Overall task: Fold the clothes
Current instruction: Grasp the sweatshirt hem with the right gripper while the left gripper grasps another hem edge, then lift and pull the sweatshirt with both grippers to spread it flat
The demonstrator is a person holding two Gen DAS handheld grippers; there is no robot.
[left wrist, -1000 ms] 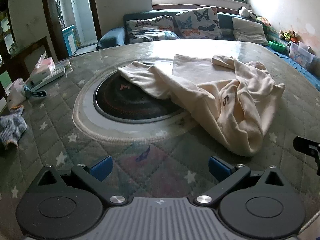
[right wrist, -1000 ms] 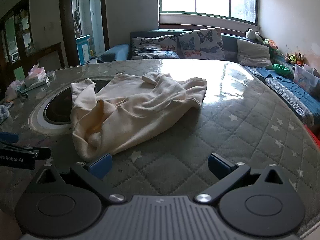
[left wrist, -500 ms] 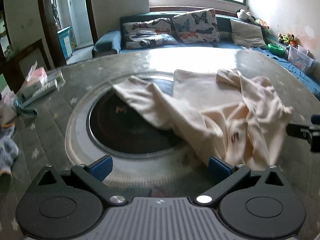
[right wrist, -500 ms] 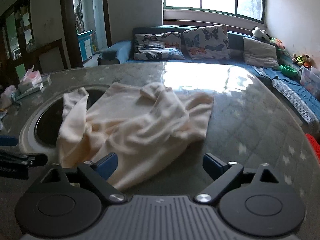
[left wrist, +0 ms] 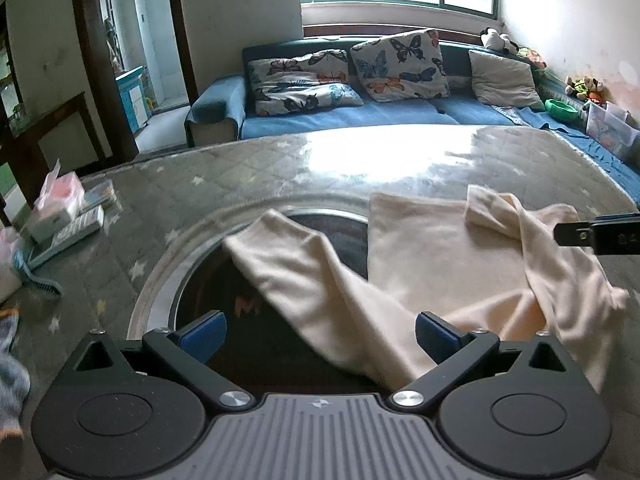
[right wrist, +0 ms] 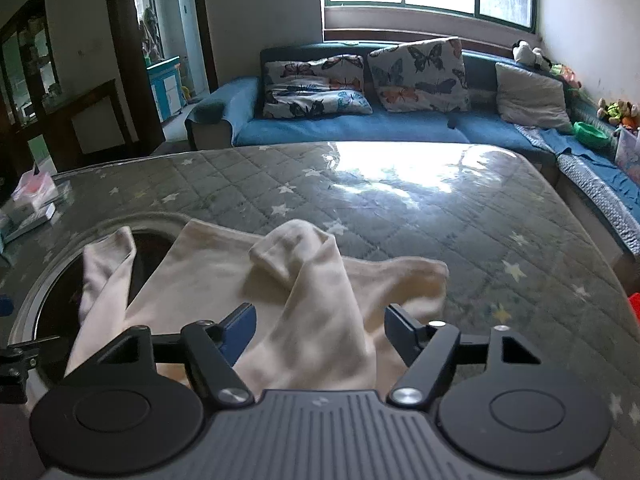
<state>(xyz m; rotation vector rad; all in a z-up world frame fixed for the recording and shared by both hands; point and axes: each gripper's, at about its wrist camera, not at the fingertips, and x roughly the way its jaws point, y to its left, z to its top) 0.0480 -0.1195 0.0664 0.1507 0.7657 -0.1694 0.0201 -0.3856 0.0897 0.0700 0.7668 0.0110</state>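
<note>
A crumpled cream long-sleeved top point(left wrist: 432, 256) lies on the quilted star-patterned table, one sleeve point(left wrist: 288, 256) stretched across the round black inset. My left gripper point(left wrist: 318, 334) is open, low over that sleeve's near part. In the right wrist view the same top point(right wrist: 280, 280) has a folded-over sleeve point(right wrist: 304, 256) on its body. My right gripper point(right wrist: 320, 328) is open with that sleeve's lower part between its fingers. The right gripper's tip point(left wrist: 600, 234) shows at the left view's right edge.
A round black inset with a glass ring point(left wrist: 256, 320) sits in the table's left half. A tissue pack and boxes point(left wrist: 60, 212) lie at the left edge. A blue sofa with butterfly pillows point(right wrist: 360, 88) stands beyond the far edge.
Both grippers have moved forward over the top, so it now lies close in front of the fingers. The right gripper's fingers have narrowed somewhat. The top itself has not moved.
</note>
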